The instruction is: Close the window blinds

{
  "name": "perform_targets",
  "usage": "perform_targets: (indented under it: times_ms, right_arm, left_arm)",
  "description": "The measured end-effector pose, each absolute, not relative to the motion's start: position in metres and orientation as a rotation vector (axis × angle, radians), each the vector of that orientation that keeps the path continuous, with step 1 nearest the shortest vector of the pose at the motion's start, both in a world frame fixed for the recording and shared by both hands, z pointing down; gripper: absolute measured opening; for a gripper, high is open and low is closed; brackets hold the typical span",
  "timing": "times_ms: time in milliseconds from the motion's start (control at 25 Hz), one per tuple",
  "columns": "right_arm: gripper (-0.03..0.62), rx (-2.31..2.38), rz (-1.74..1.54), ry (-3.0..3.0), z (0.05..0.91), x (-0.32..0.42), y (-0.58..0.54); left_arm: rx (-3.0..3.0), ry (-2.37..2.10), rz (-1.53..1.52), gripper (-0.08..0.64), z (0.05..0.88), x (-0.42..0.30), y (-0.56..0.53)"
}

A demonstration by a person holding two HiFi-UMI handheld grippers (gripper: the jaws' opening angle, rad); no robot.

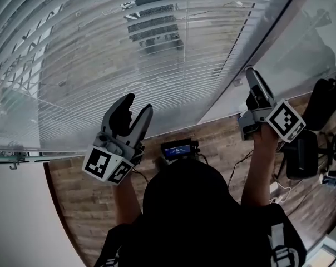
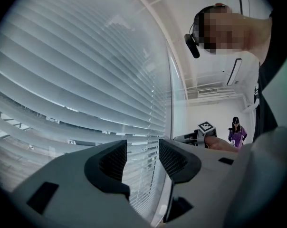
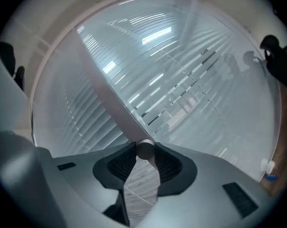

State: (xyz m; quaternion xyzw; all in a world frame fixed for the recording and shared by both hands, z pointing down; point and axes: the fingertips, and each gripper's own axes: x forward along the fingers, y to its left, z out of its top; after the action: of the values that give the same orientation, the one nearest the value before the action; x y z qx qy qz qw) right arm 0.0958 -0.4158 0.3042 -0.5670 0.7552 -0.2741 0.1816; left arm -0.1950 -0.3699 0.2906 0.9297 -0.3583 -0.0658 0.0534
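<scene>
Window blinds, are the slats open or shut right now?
Open, at least partly: in the head view, buildings outside show through gaps between the slats of the blinds.

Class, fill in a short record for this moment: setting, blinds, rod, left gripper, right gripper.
Setting: a person faces window blinds, with a wooden floor below
Blinds: lowered; the outside shows between the slats
Rod: hangs beside the blinds, round end at the bottom
Left gripper: open, nothing between its jaws, close to the blinds
Right gripper: shut on the rod's round end
</scene>
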Motion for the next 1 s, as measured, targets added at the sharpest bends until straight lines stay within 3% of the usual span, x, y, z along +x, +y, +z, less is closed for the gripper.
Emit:
perform_targets:
  times_ms: [320, 480, 600, 720, 800, 1000]
  right_arm:
    - [0.129, -1.429, -0.837, 2.098, 0.308, 0.095, -0.414]
    - [0.167, -1.886, -0.441, 2.334, 0.321, 0.097, -0.406]
    - [0.167, -2.190, -0.038, 2.477, 0.312, 0.094, -0.403]
    - [0.166, -2.302, 0.156, 2.526, 0.308, 0.088, -0.408]
    - [0.134, -2.335, 0.189, 2.530, 0.308, 0.087, -0.409]
    - [0.129, -2.299, 0.056, 2.490, 0.306, 0.088, -0.410]
  left_arm:
    - [2.831, -1.081, -0.190, 0.210, 0.292, -0.193, -0.369]
    - [2.832, -1.083, -0.177, 0.210, 0.292, -0.193, -0.368]
    - [2.834, -1.076, -0.175, 0.210, 0.290, -0.191, -0.369]
    - [2.840, -1.064, -0.179, 0.209, 0.289, -0.187, -0.369]
    - [2.838, -1.062, -0.177, 0.209, 0.289, -0.187, -0.368]
    - [2.830, -1.071, -0.175, 0.210, 0.289, -0.189, -0.368]
